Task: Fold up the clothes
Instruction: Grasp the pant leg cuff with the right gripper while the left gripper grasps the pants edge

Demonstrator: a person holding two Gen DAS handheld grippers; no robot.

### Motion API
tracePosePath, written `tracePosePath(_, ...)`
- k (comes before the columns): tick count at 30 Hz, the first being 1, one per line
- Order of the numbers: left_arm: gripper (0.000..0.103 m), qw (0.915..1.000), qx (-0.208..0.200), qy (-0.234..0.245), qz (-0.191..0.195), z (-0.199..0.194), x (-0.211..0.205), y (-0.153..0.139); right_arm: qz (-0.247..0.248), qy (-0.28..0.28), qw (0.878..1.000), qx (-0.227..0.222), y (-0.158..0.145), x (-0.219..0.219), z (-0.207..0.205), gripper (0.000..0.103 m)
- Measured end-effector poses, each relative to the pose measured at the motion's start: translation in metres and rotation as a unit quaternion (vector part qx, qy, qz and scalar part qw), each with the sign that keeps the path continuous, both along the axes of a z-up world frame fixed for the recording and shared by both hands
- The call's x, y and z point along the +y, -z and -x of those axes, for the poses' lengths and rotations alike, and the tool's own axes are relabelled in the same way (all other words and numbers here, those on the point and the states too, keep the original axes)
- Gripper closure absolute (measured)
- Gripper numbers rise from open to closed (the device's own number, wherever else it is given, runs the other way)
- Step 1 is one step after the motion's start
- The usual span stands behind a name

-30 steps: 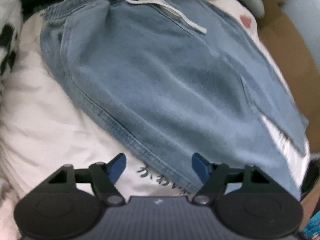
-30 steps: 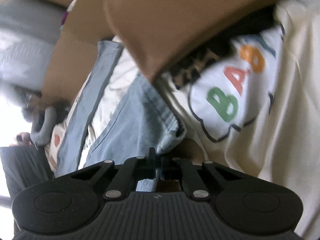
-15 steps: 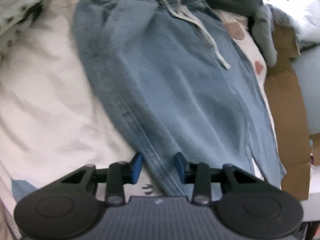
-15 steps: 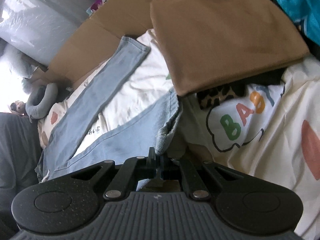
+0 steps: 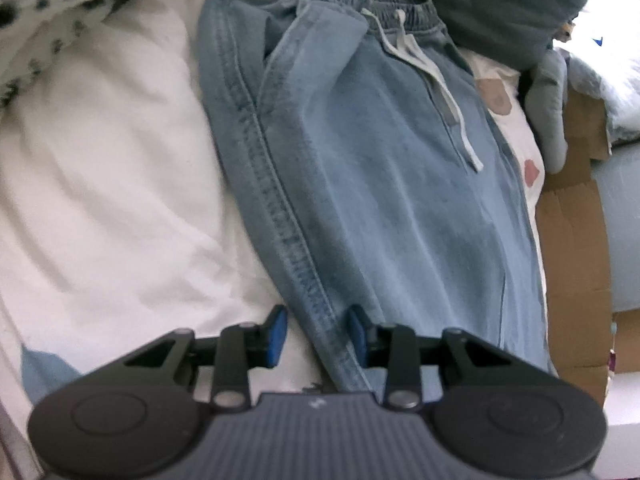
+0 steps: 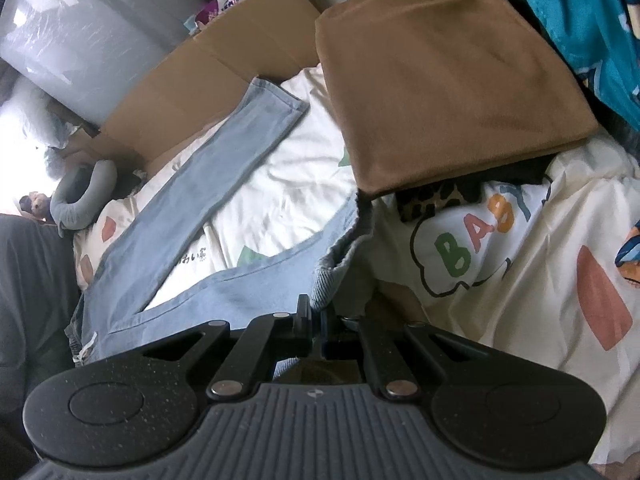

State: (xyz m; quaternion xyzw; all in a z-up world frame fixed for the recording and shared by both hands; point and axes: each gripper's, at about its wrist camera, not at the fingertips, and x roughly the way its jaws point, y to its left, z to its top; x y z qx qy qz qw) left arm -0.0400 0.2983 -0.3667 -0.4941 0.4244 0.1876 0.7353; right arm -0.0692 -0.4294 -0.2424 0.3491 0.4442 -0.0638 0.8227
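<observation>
**Cluttered bed, jeans half gripped**

Cream printed bedsheet strewn with clothes, brown cardboard sheets along the far edge. Spread across it: light blue denim trousers with elastic waistband and white drawstring, one leg angled toward the cardboard. Left gripper parted, blue pads either side of the trousers' stitched side seam, not pinching it. Right gripper clamped on the other leg's bunched hem. Nearby, folded tan-brown garment stacked over leopard-print fabric.
</observation>
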Motion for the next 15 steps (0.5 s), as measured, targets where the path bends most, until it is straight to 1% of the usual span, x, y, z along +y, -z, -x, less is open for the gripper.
tracePosePath(2, 0.07, 1.0, -0.002, -0.007, 0.004, 0.001, 0.004, 0.002, 0.003, -0.001, 1.0, -0.002, -0.004, 0.002, 0.001, 0.101)
tracePosePath(4, 0.072, 0.9995, -0.009, -0.027, 0.014, 0.003, 0.007, 0.005, 0.006, -0.001, 1.0, 0.0, -0.006, 0.003, 0.001, 0.101)
tracePosePath(6, 0.08, 0.9989, -0.013, -0.04, 0.02, 0.007, 0.008, 0.007, 0.01, -0.003, 1.0, 0.005, -0.006, 0.004, 0.0, 0.101)
tracePosePath(7, 0.083, 0.9988, -0.014, -0.041, 0.02, 0.009, 0.008, 0.008, 0.012, -0.004, 1.0, 0.007, -0.007, 0.004, -0.001, 0.101)
tracePosePath(9, 0.094, 0.9988, -0.016, -0.042, 0.018, 0.012, 0.008, 0.009, 0.016, -0.007, 1.0, 0.011, -0.008, 0.005, -0.003, 0.101)
tracePosePath(12, 0.096, 0.9992, -0.013, -0.034, 0.014, 0.014, 0.009, 0.004, 0.019, -0.009, 1.0, 0.013, -0.01, 0.005, -0.005, 0.101)
tracePosePath(15, 0.097, 0.9997, -0.01, -0.02, 0.005, 0.012, 0.011, -0.01, 0.022, -0.011, 1.0, 0.014, -0.011, 0.004, -0.007, 0.101)
